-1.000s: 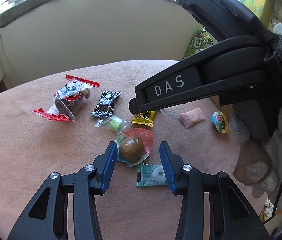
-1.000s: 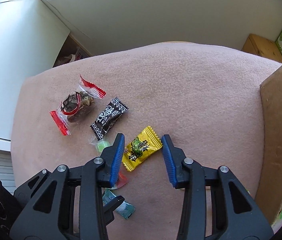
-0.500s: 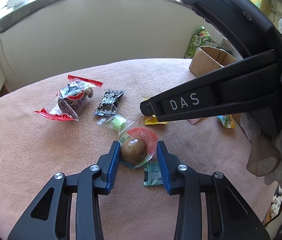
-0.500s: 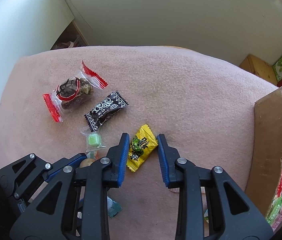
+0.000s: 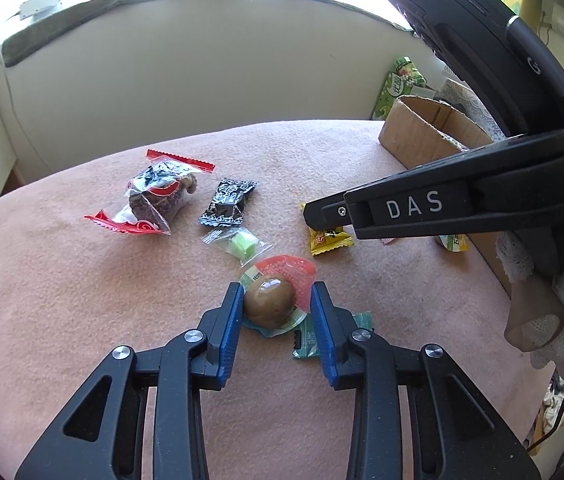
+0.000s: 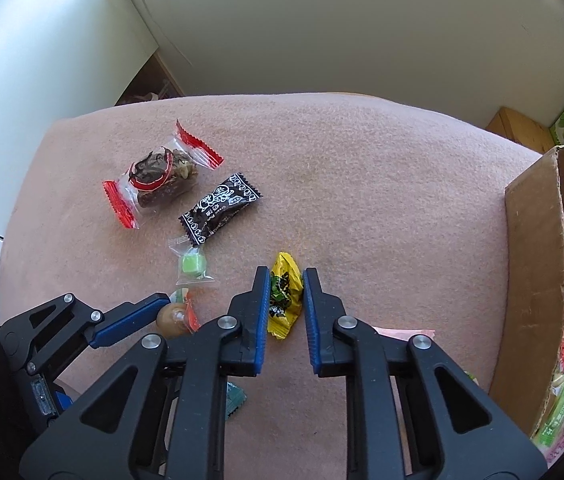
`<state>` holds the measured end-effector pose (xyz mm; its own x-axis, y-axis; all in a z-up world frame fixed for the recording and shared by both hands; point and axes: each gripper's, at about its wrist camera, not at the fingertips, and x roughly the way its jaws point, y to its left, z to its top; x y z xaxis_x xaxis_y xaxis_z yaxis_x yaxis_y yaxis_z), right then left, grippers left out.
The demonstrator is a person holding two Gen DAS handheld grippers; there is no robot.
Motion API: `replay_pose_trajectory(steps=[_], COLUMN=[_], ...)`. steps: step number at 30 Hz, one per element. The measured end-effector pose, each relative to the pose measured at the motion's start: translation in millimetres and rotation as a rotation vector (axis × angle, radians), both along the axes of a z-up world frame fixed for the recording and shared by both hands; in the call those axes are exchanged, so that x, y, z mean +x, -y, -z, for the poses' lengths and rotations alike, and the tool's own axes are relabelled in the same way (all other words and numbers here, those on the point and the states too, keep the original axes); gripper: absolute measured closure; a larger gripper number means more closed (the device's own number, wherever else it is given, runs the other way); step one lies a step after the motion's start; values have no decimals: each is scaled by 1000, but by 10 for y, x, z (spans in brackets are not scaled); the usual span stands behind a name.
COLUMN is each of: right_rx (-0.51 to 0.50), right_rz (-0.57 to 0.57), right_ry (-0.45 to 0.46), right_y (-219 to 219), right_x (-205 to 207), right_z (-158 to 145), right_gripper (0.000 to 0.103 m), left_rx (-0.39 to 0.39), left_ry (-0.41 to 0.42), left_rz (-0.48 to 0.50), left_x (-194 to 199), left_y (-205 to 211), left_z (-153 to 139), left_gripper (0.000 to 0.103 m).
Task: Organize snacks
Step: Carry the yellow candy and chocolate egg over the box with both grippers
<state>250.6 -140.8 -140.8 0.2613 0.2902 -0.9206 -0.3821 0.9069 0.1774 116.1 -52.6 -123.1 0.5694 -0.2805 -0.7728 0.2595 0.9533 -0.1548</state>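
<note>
Snacks lie on a pink cloth-covered table. My left gripper has closed its blue pads on a brown egg in a red and clear wrapper. My right gripper has closed on a yellow candy packet, which also shows in the left wrist view under the right gripper's tip. A red-ended clear snack bag, a black packet and a green candy in clear wrap lie beyond. A teal packet lies under my left gripper's right finger.
A cardboard box holding several snacks stands at the right edge of the table; it also shows in the left wrist view. A pink packet lies behind my right gripper. A white wall curves behind the table.
Both grippers have closed: the left around the wrapped egg, the right around the yellow packet. Both have also come down nearer to the table.
</note>
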Motion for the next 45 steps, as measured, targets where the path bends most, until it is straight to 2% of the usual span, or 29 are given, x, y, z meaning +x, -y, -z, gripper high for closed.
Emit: replay_pose_trajectory(steps=[11, 12, 13, 20, 26, 37, 45], right_rx=[68, 76, 84, 125, 131, 148, 117], right_rz=[28, 31, 37, 54, 63, 172, 262], right_ry=[57, 63, 67, 112, 148, 236, 273], right_y=[374, 420, 467, 653, 817, 1582, 2103], right_x=[-128, -143, -155, -208, -261, -271, -148], right_z=[-305, -341, -371, -523, -657, -1017, -1063], right_gripper=[92, 97, 98, 98, 98, 98, 98], left_rx=[-44, -44, -43, -23, -53, -105, -126], left_ry=[57, 64, 70, 82, 98, 125, 128], left_rz=[-6, -4, 0, 6, 11, 101, 173], left_x=[-177, -195, -205, -196, -137, -60, -46], left_y=[-74, -78, -65, 28, 145, 741, 1222], left_z=[-281, -312, -328, -389, -478, -632, -715], left_gripper=[71, 71, 71, 71, 71, 71, 71])
